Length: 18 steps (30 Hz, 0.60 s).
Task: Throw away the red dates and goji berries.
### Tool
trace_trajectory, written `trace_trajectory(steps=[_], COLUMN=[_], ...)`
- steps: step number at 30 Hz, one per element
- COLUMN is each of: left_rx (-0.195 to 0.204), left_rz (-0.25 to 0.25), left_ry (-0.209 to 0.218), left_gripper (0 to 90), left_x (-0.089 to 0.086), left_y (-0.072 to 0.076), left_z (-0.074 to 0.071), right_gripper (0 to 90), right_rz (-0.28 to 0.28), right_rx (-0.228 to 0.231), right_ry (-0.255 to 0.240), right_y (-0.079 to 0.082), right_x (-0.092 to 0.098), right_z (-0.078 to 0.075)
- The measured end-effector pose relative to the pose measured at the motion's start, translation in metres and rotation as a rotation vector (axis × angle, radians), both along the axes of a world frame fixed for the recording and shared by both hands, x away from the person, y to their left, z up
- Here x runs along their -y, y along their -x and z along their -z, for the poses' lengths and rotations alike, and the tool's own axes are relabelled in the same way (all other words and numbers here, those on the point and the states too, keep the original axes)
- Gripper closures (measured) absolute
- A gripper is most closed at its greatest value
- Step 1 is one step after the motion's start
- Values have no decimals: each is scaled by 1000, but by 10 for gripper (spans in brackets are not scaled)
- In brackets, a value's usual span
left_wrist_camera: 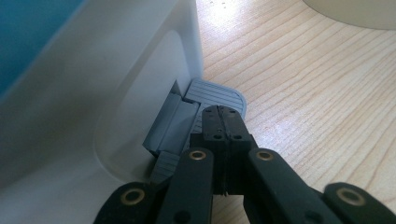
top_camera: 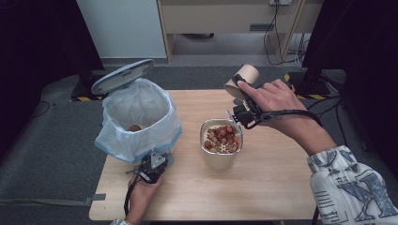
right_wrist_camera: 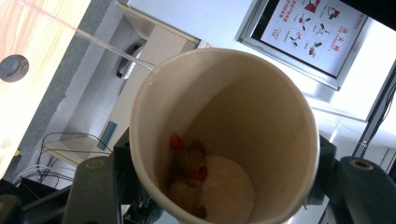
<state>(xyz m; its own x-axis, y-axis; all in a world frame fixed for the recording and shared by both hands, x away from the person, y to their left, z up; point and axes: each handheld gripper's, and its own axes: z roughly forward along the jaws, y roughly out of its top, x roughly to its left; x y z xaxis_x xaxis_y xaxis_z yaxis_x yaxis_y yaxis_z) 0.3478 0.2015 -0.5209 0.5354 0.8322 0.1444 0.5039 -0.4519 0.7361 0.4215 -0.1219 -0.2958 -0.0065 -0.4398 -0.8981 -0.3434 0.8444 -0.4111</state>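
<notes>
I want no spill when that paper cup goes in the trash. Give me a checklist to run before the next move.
1. Bin lid raised: ok.
2. Left gripper shut, pressing the pedal: ok.
3. Right gripper clamped on the paper cup: ok.
4. Cup emptied: not ok, scraps remain inside.
5. Cup over the bin: not ok, it hangs beyond the container.
6. Liner seated on the rim: cannot tell.

Framed wall poster [right_wrist_camera: 314,32], right gripper view: red pictograms and printed characters, too small to read. Sleeve [top_camera: 349,187] print: illegible.
</notes>
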Motion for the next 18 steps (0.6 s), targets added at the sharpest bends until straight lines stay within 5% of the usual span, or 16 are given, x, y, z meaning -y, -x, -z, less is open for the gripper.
trace_trajectory(steps=[18], left_rx=[0], left_rz=[0], left_ry=[-1], left_gripper=[895], left_x=[0], left_y=[0], left_z=[0], right_gripper=[362], right_rz=[-3], right_rx=[4], right_ry=[-9], right_y=[0], right_x=[0], right_z=[0])
